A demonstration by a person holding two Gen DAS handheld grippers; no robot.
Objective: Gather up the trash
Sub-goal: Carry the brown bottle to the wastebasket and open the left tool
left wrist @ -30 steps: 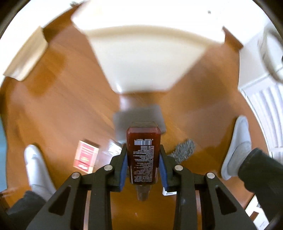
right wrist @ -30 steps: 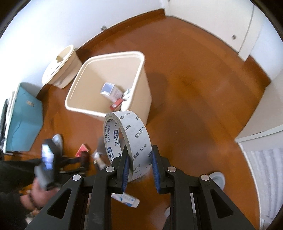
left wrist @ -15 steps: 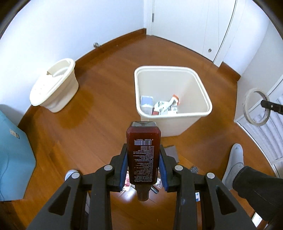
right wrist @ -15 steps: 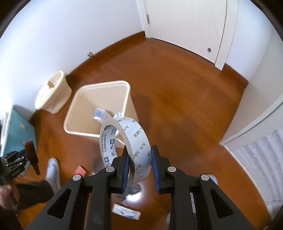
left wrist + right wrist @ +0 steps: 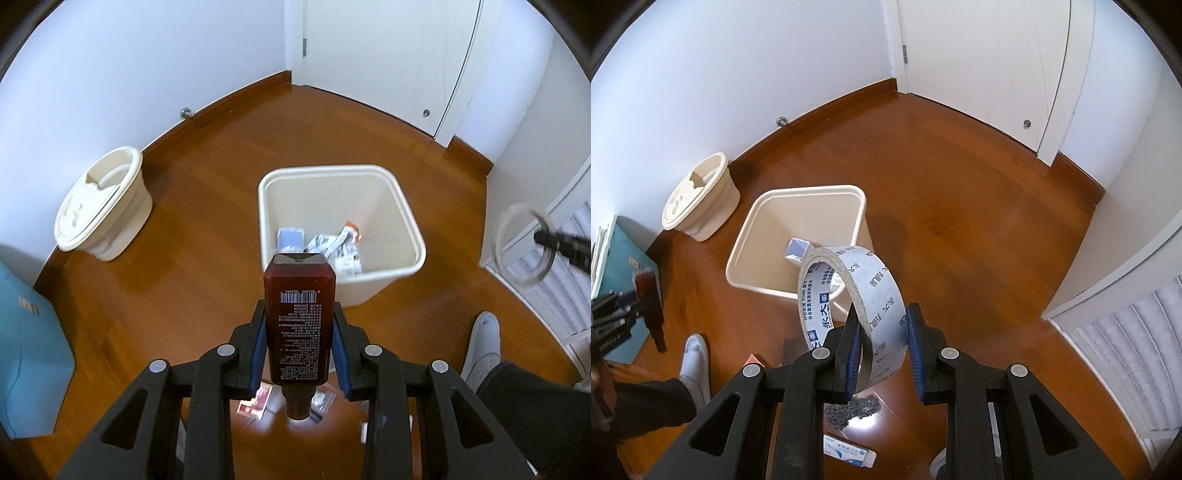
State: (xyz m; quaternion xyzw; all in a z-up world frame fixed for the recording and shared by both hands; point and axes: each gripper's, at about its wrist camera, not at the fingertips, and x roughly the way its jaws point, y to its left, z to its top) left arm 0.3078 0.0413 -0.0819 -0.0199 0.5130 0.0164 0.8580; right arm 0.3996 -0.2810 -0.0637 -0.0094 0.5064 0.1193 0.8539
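A dark red bottle (image 5: 299, 317) is clamped cap-down in the left gripper (image 5: 300, 345) at lower centre — lined up with the cream bin (image 5: 410, 218) just above it, seemingly for dropping. A tape roll (image 5: 855, 314) is pinched by its band in the right gripper (image 5: 881, 352), the bin (image 5: 864, 195) lying up-left — scraps are left on the floor (image 5: 960, 221) below.
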